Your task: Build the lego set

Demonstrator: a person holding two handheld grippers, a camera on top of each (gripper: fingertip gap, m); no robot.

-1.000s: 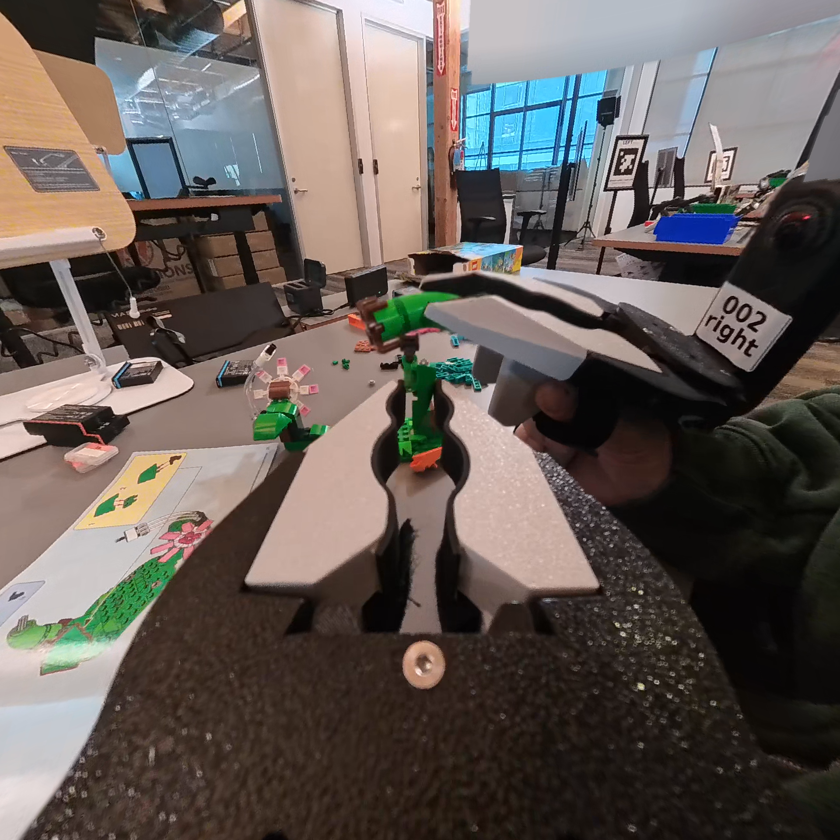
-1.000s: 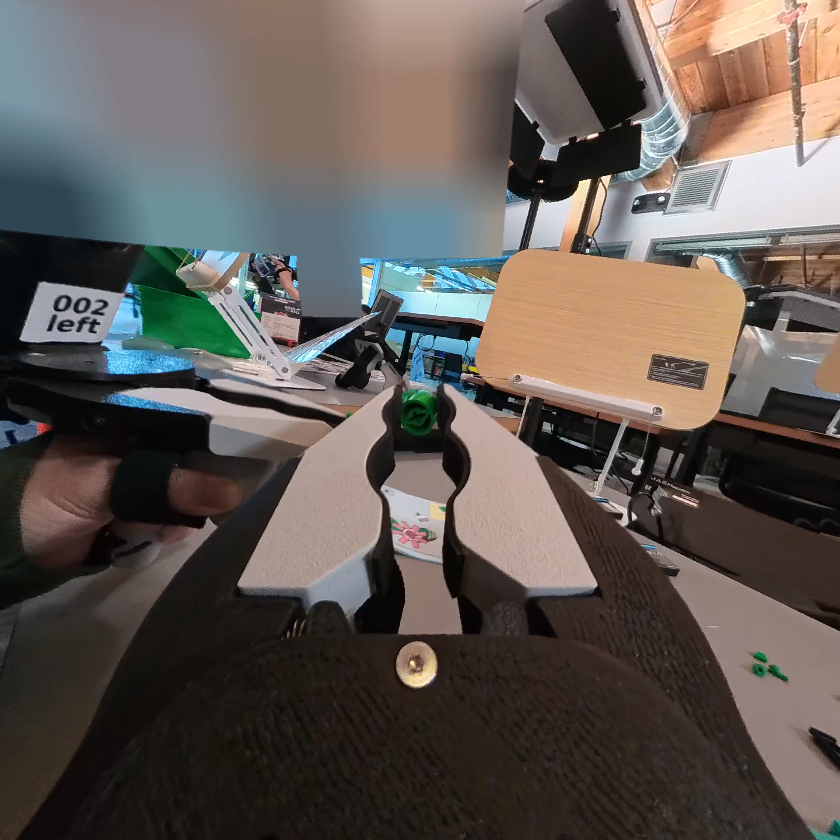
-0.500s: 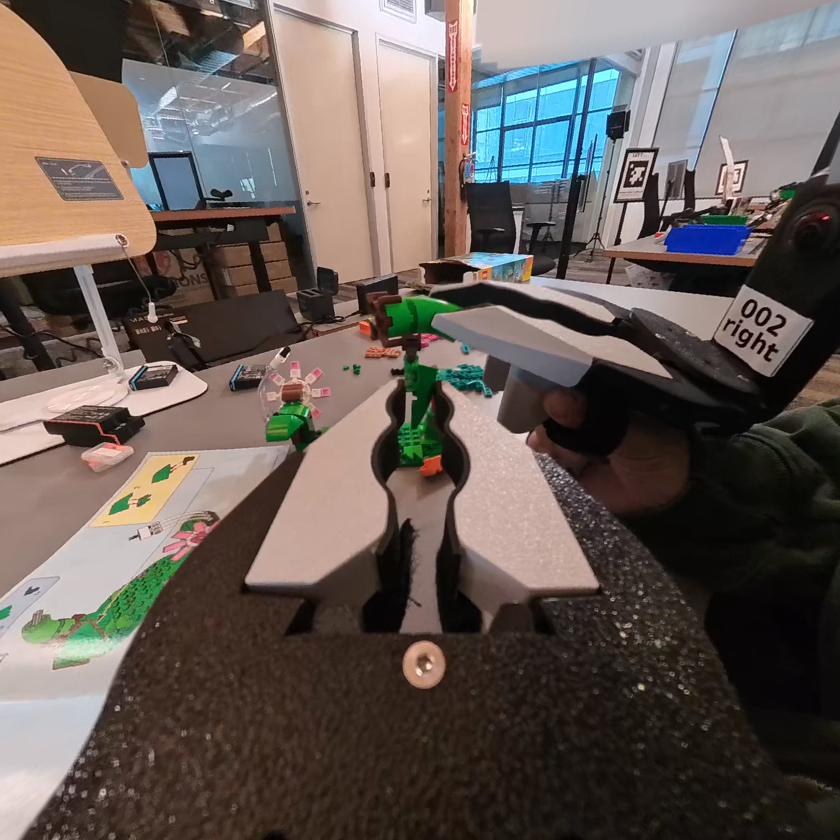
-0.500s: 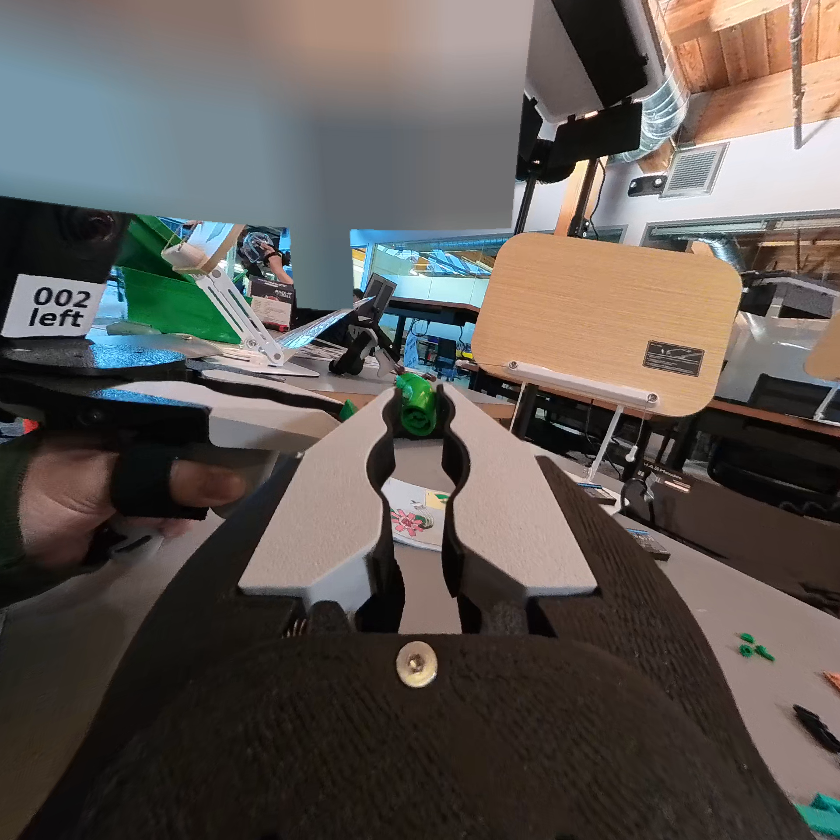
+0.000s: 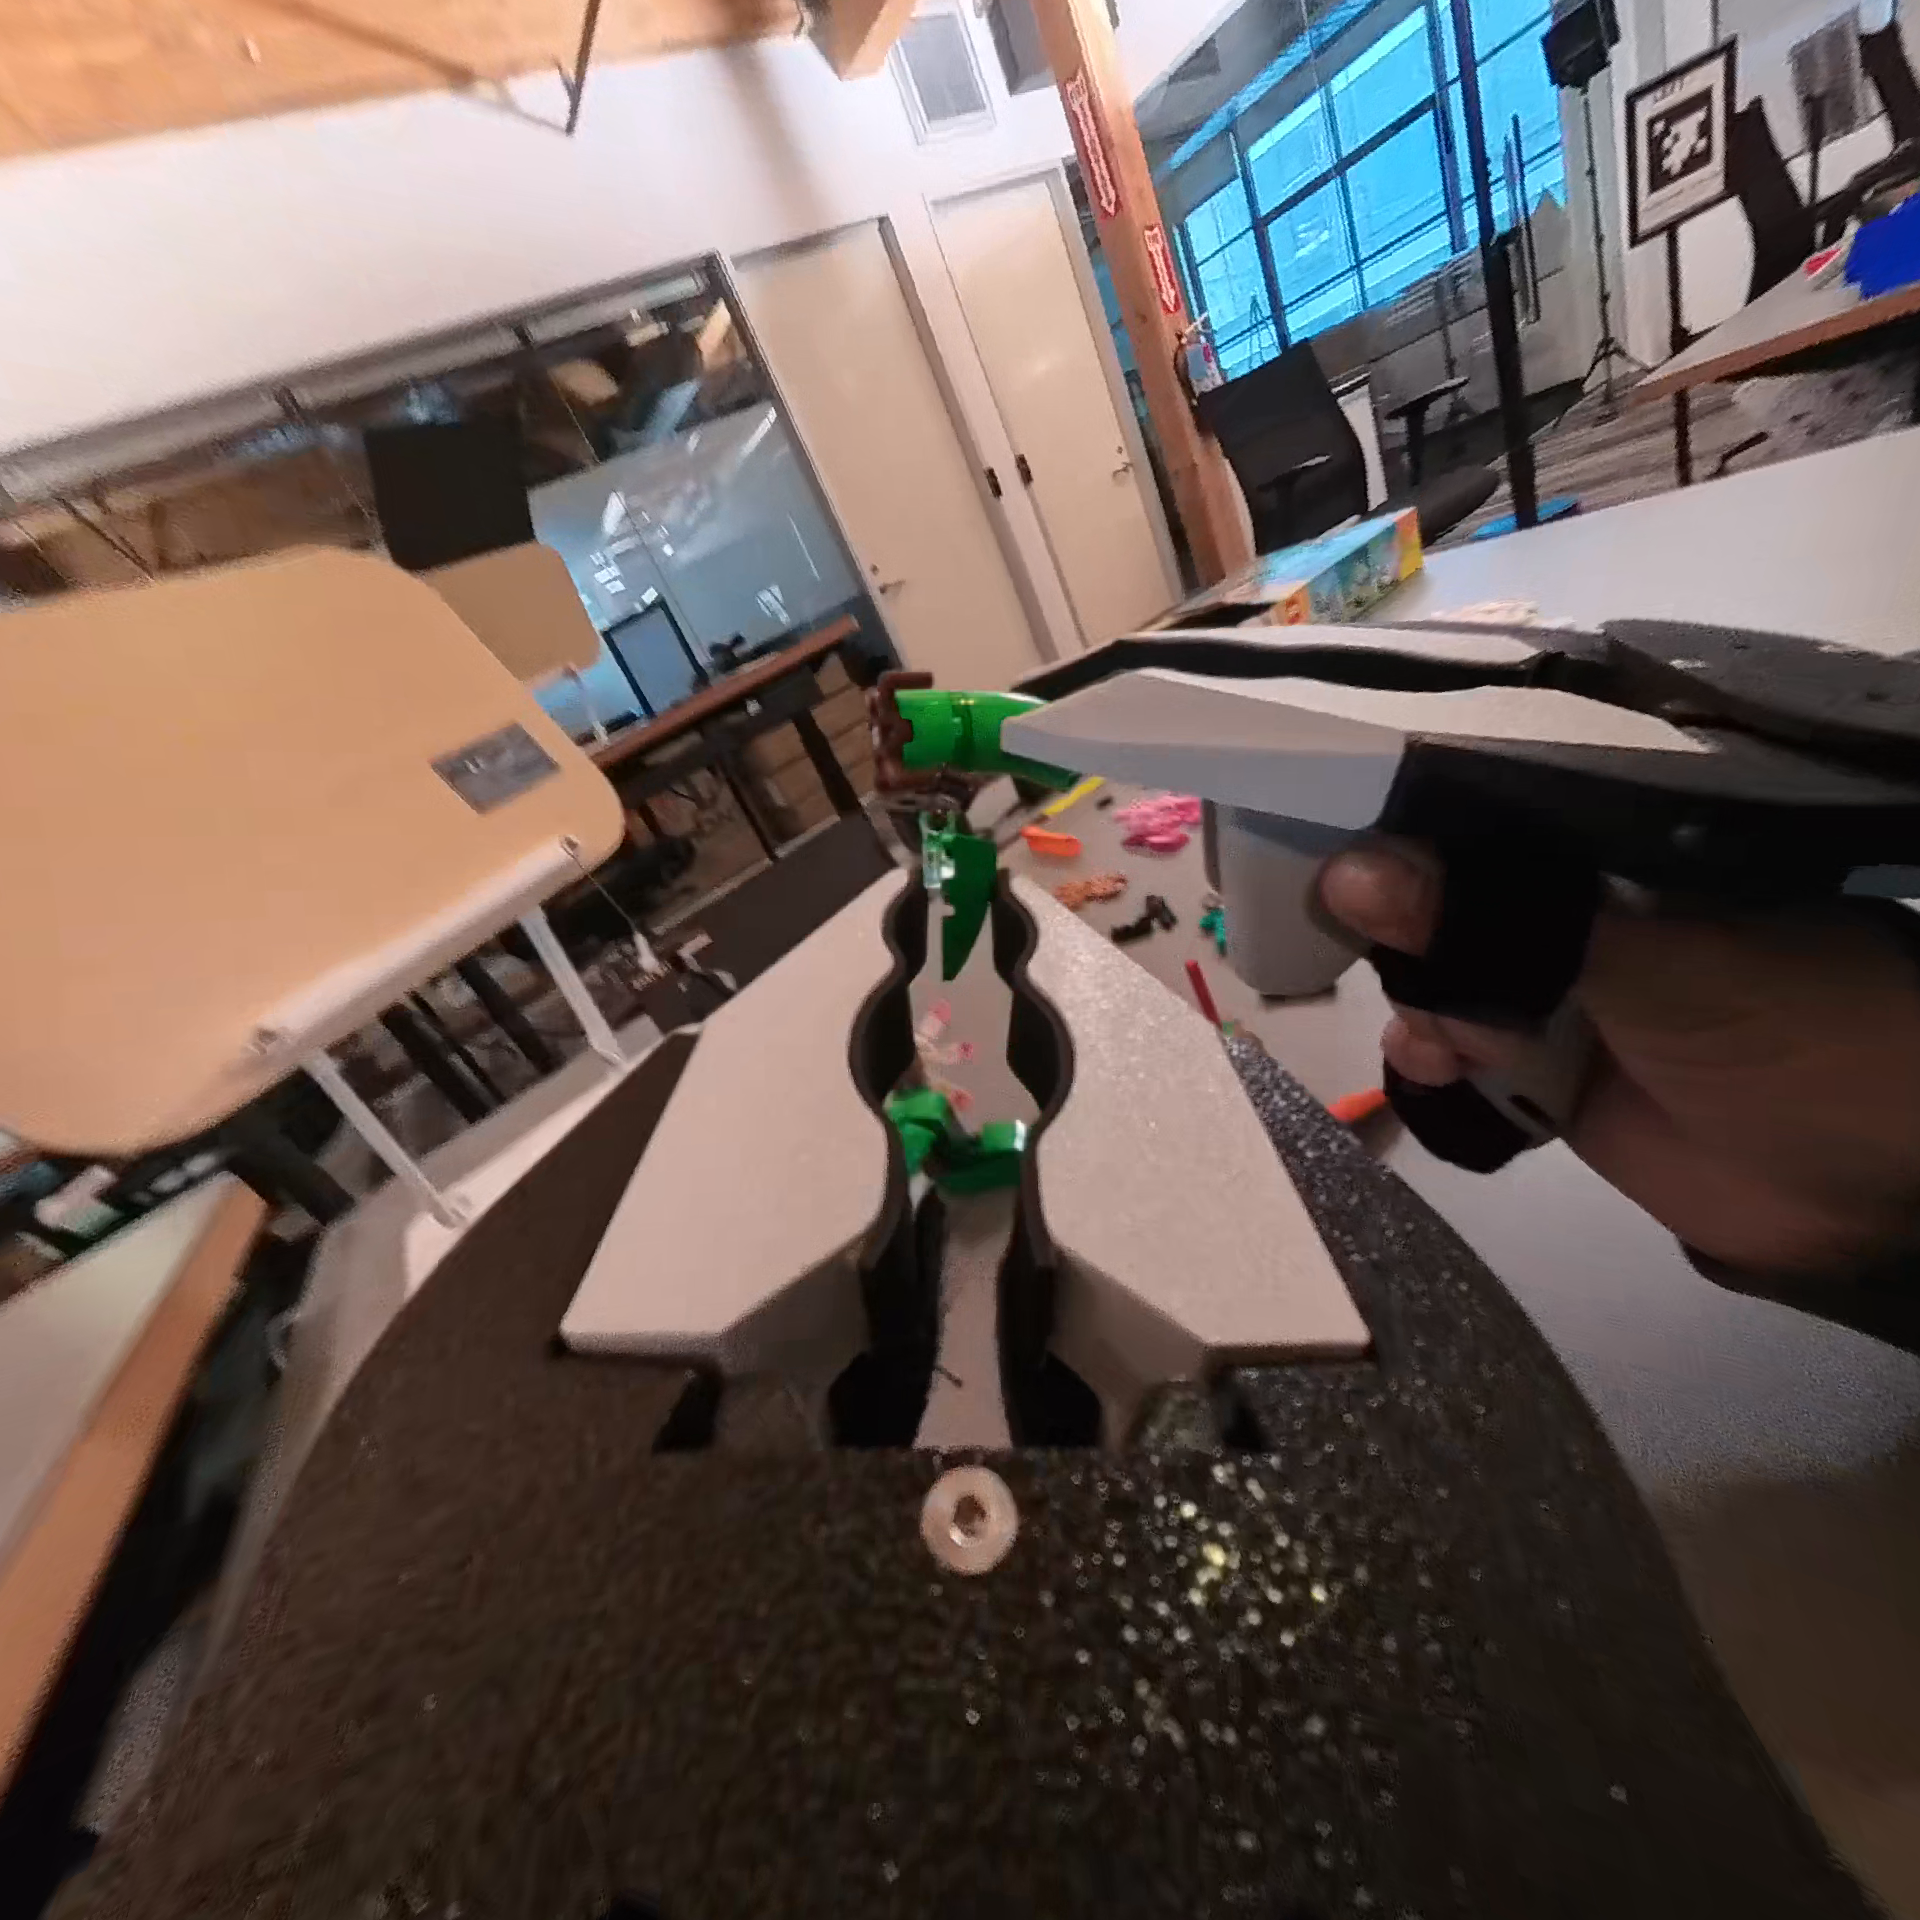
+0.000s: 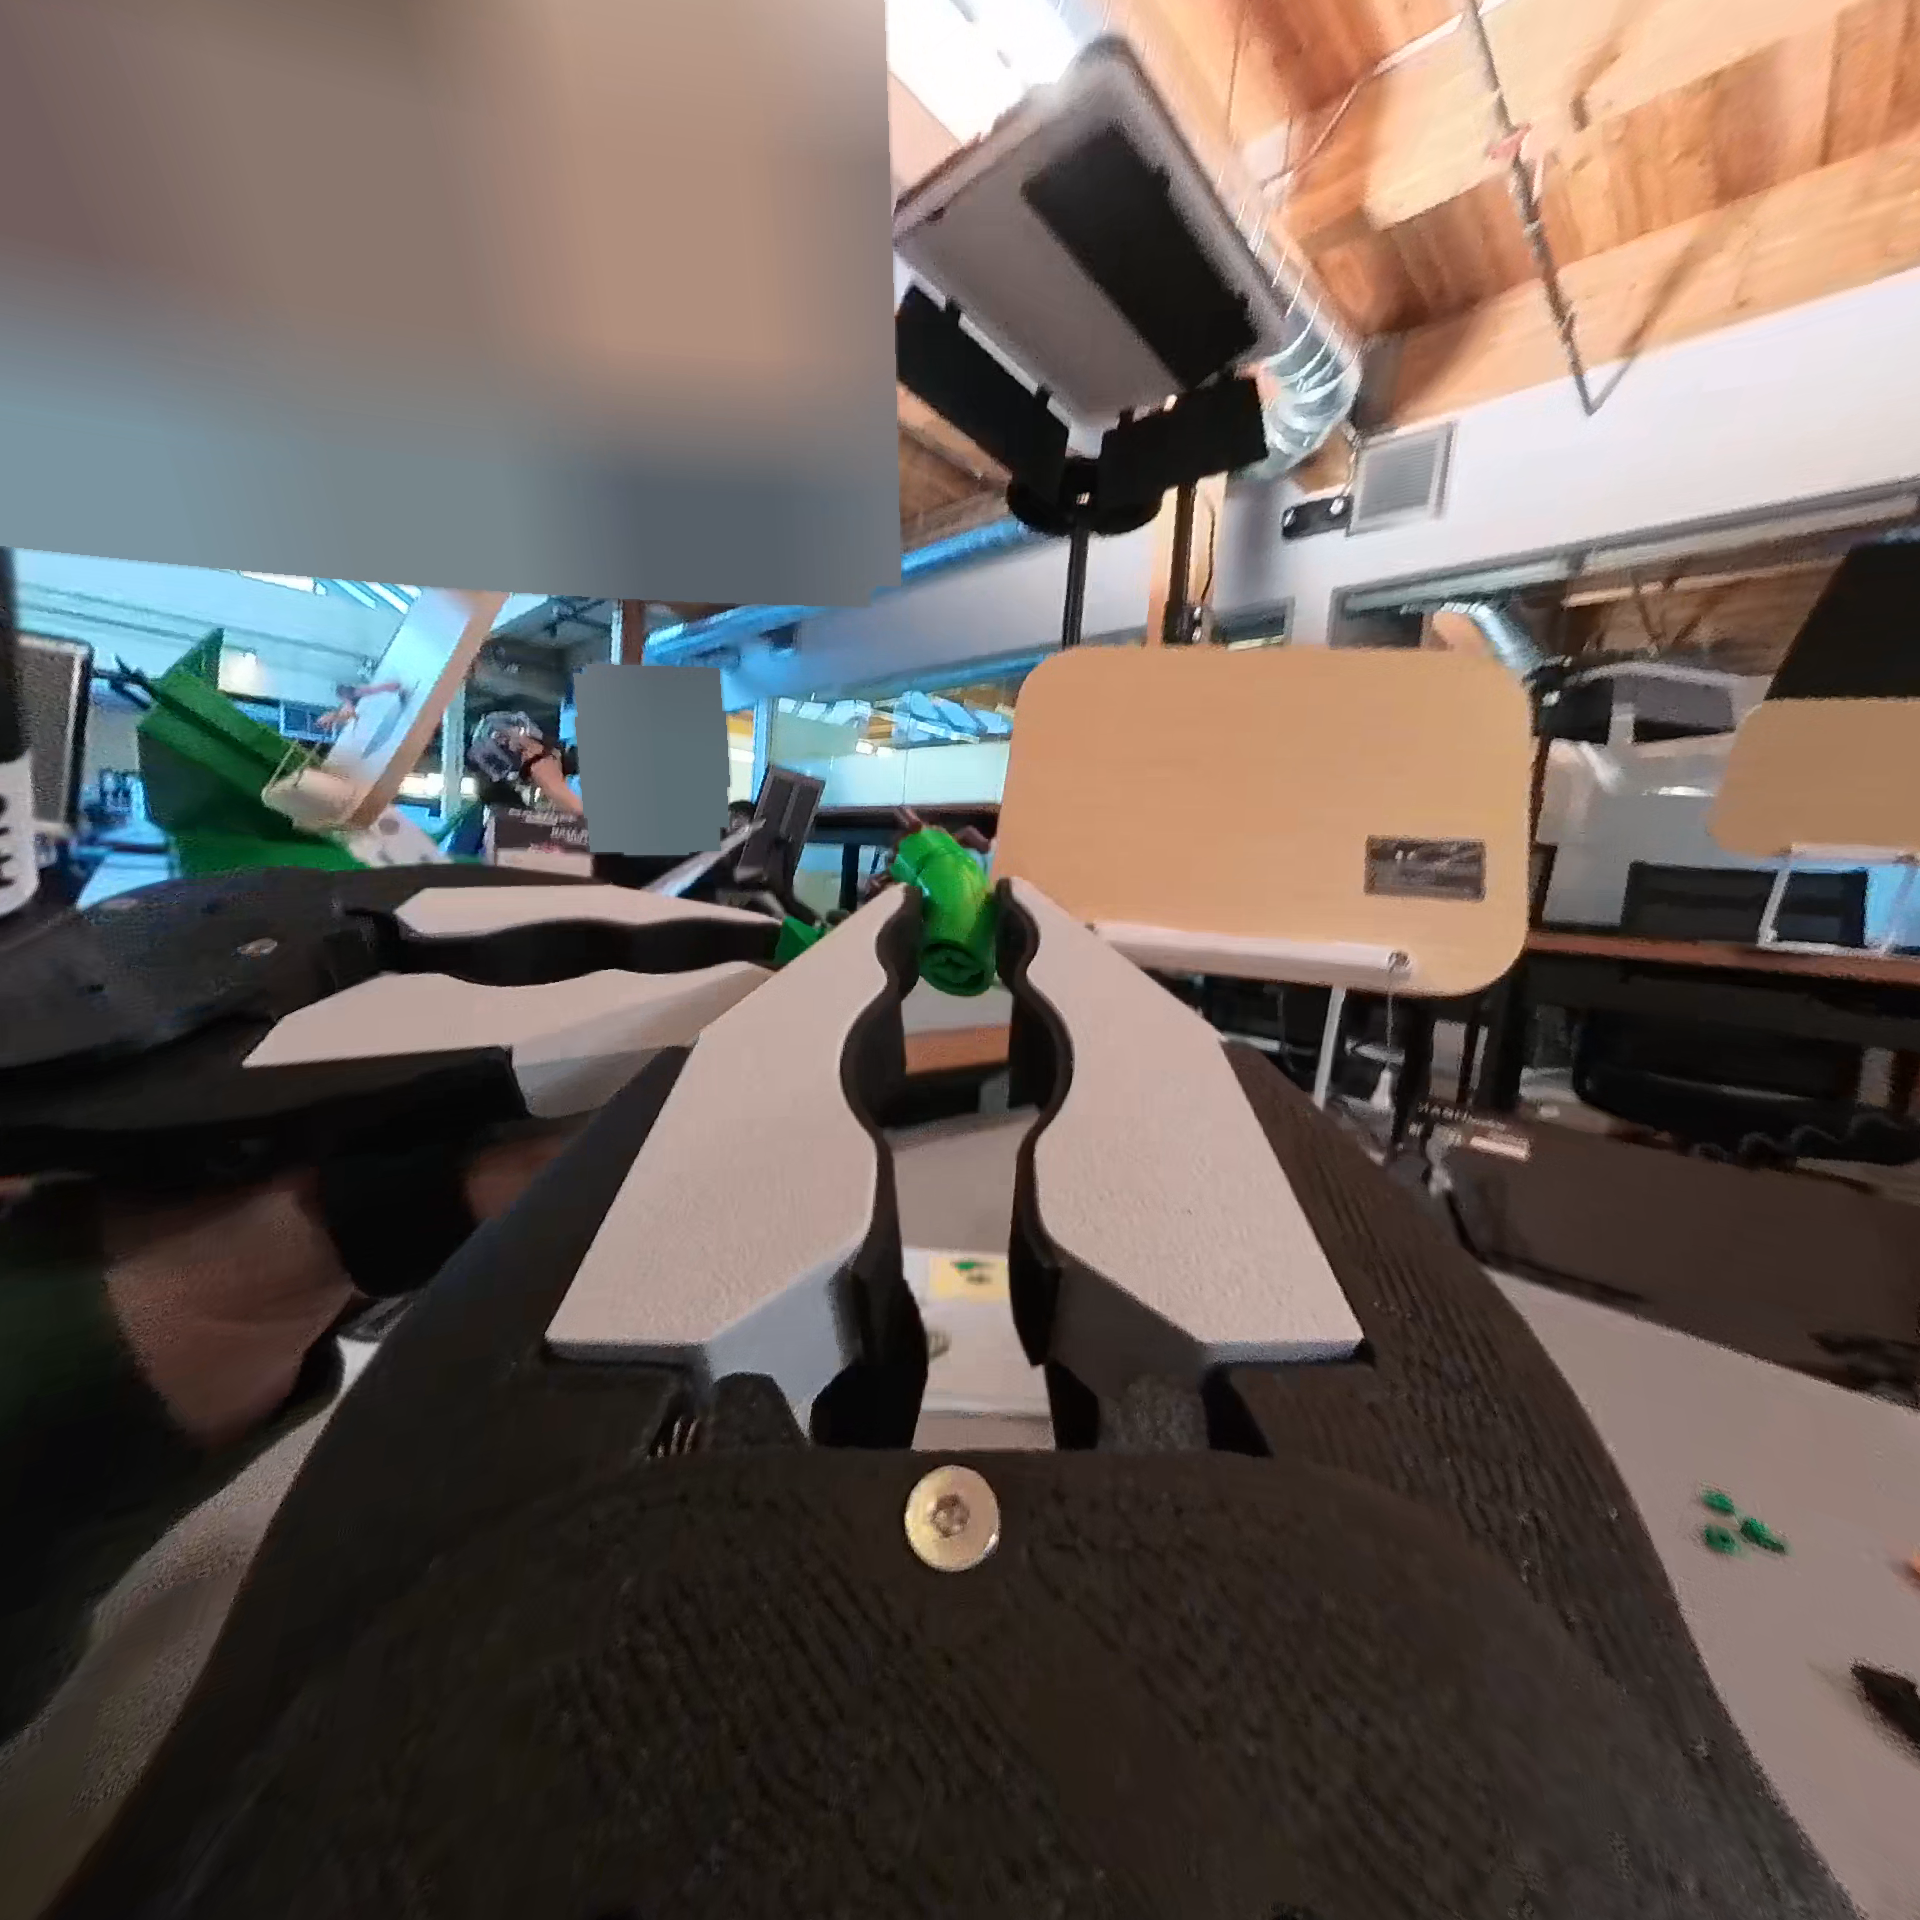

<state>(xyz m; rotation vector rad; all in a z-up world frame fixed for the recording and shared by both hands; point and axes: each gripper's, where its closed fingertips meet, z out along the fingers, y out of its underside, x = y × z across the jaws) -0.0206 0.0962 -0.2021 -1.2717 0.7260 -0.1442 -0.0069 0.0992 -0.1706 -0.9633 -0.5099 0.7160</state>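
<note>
In the left wrist view my left gripper (image 5: 958, 896) is shut on a thin green lego stem (image 5: 966, 904) at its fingertips, held in the air. My right gripper (image 5: 1023, 727) comes in from the right, shut on a curved green piece with a brown end (image 5: 935, 732). That piece meets the top of the stem just above my left fingertips. In the right wrist view my right gripper (image 6: 956, 906) pinches the curved green piece (image 6: 951, 925), and the left gripper (image 6: 774, 940) lies sideways at the left. A second green assembly with a pink flower (image 5: 951, 1132) stands on the table below.
A wooden board on a white stand (image 5: 260, 810) is close on the left and also shows in the right wrist view (image 6: 1268, 810). Loose pink, orange and black bricks (image 5: 1143, 831) lie on the grey table. A lego box (image 5: 1340, 566) is farther back. An instruction booklet (image 6: 966, 1330) and small green pieces (image 6: 1735, 1527) lie on the table.
Both grippers have risen and tilted upward with their pieces. The table and booklet have dropped out of the left view. The left grip now sits higher on the stem.
</note>
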